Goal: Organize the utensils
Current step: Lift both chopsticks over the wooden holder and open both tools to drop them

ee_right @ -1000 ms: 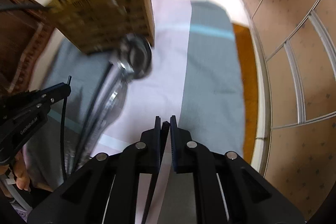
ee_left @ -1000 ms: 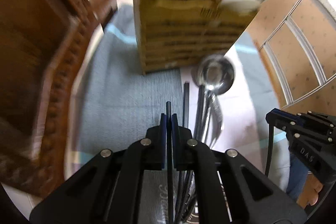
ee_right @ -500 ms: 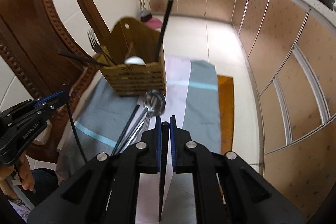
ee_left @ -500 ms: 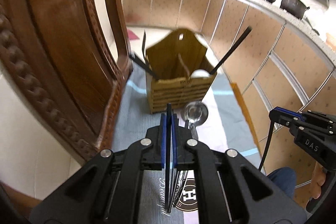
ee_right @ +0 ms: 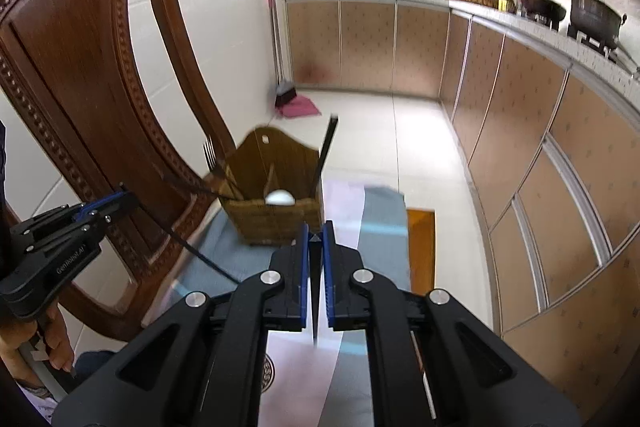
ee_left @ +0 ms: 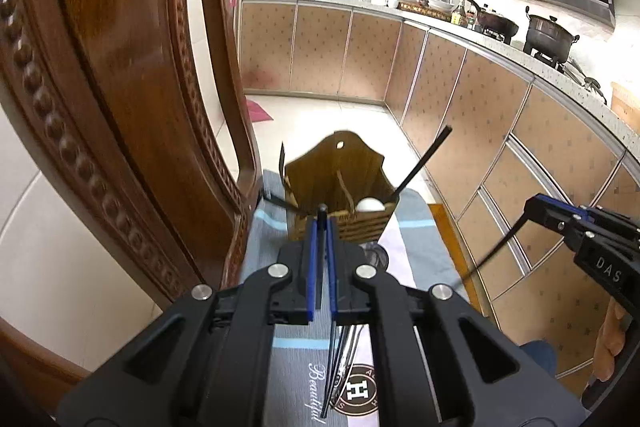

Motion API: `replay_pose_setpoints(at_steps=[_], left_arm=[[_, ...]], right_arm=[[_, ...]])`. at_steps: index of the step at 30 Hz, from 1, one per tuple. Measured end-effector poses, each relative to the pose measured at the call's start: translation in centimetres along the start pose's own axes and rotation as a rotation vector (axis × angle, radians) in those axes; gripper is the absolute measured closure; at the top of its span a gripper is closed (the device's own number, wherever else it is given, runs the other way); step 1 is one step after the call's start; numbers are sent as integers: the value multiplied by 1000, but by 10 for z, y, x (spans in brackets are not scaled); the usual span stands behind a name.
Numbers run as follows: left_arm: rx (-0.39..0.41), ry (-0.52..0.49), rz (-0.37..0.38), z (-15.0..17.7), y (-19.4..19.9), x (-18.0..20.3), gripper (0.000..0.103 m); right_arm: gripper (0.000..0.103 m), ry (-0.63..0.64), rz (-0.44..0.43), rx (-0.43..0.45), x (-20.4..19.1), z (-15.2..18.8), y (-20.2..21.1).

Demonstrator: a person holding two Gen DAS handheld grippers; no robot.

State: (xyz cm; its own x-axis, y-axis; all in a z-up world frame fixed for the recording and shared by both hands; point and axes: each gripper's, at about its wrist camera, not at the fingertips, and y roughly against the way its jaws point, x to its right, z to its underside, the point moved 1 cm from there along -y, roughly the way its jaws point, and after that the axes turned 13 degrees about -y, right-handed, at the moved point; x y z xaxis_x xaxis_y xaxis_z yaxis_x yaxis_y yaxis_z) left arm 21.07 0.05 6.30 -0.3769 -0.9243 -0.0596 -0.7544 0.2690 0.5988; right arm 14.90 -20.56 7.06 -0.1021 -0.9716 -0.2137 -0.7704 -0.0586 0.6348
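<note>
A woven utensil holder [ee_left: 344, 203] with a wooden back stands at the far end of the striped cloth; it also shows in the right wrist view [ee_right: 276, 203]. It holds a white spoon [ee_right: 279, 197], a fork [ee_right: 210, 155] and black chopsticks [ee_right: 326, 155]. My left gripper [ee_left: 321, 227] is shut on a black chopstick [ee_left: 321, 259], held high above the cloth. My right gripper [ee_right: 316, 239] is shut on another black chopstick [ee_right: 315, 287]. Loose utensils [ee_left: 344, 343] lie on the cloth under the left gripper.
A carved wooden chair back [ee_right: 100, 99] stands close on the left of the holder. The striped cloth [ee_left: 412, 227] covers the table. Kitchen cabinets [ee_right: 540, 147] run along the right, with pots on the counter. A broom [ee_right: 282, 83] leans against the far wall.
Both grippers have risen and pulled back from the holder, each still holding its chopstick. The holder now looks smaller and farther away.
</note>
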Motion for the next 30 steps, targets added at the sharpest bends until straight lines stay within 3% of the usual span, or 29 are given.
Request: replay_pose_setpoints(at_steps=[6, 18, 23, 30], left_arm=[[21, -7, -10, -12, 10, 0, 98], [20, -5, 5, -20, 9, 1, 98], [65, -8, -9, -42, 17, -1, 98], [189, -45, -47, -94, 29, 0, 98]], right_arm=[[95, -2, -14, 38, -5, -15, 10], [95, -11, -23, -32, -2, -10, -10], [95, 8, -36, -4, -12, -26, -2], [95, 18, -57, 69, -38, -79, 12]])
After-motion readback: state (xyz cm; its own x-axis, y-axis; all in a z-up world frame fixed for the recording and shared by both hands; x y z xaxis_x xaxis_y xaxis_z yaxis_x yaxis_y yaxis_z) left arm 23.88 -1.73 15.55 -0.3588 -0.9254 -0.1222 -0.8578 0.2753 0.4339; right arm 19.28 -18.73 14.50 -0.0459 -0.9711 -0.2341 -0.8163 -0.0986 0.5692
